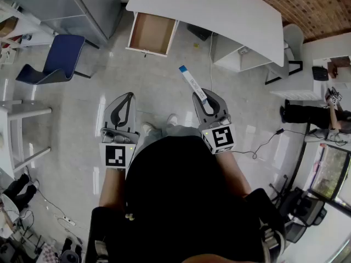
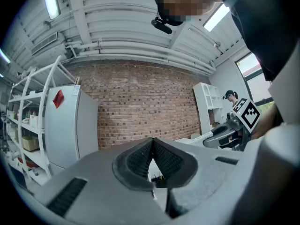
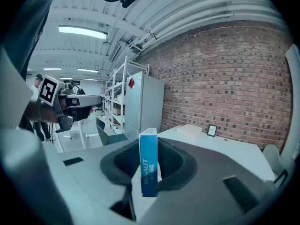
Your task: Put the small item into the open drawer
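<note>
My right gripper (image 1: 198, 96) is shut on a long, narrow blue and white box (image 1: 192, 83), which sticks out past the jaws toward the desk. In the right gripper view the box (image 3: 149, 168) stands upright between the dark pads. The left gripper (image 1: 127, 96) is held level beside it, jaws closed tip to tip with nothing in them (image 2: 153, 146). An open drawer (image 1: 151, 33), its wooden bottom bare, hangs out from the left end of the white desk (image 1: 219, 10), well ahead of both grippers. Both grippers are held over the floor in front of the person's body.
A blue chair (image 1: 57, 59) stands left of the drawer, by a grey cabinet (image 1: 60, 4). A white cabinet (image 1: 233, 53) sits under the desk's right part. A white stool (image 1: 22, 114) is at the left edge. Another person (image 1: 307, 114) is at the far right, among cables.
</note>
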The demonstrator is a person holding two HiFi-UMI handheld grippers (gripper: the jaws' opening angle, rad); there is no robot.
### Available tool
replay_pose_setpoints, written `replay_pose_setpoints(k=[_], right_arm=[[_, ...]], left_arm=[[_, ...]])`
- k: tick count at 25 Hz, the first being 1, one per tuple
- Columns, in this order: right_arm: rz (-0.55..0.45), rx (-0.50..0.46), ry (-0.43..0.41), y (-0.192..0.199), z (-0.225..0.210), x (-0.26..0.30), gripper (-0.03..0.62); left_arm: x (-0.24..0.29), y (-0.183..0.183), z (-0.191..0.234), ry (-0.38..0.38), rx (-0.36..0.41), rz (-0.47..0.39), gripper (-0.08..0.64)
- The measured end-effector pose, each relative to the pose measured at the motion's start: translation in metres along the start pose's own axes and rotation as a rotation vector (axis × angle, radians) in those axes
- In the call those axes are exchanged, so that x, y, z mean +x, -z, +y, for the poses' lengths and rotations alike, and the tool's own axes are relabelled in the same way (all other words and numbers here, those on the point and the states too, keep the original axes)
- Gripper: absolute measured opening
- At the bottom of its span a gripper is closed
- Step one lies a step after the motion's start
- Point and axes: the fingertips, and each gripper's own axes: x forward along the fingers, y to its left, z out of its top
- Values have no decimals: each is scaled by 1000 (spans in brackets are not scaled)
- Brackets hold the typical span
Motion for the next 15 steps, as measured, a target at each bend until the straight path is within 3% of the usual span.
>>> replay_pose_setpoints(k=[7,15], right_arm=[[-10,-12,-20,-1,-17,-4,91],[-38,1,-51,1,-44,-4,91]], left_arm=[[10,5,-17,20,-11,48,3],[41,-5,-38,13,-12,45,3]])
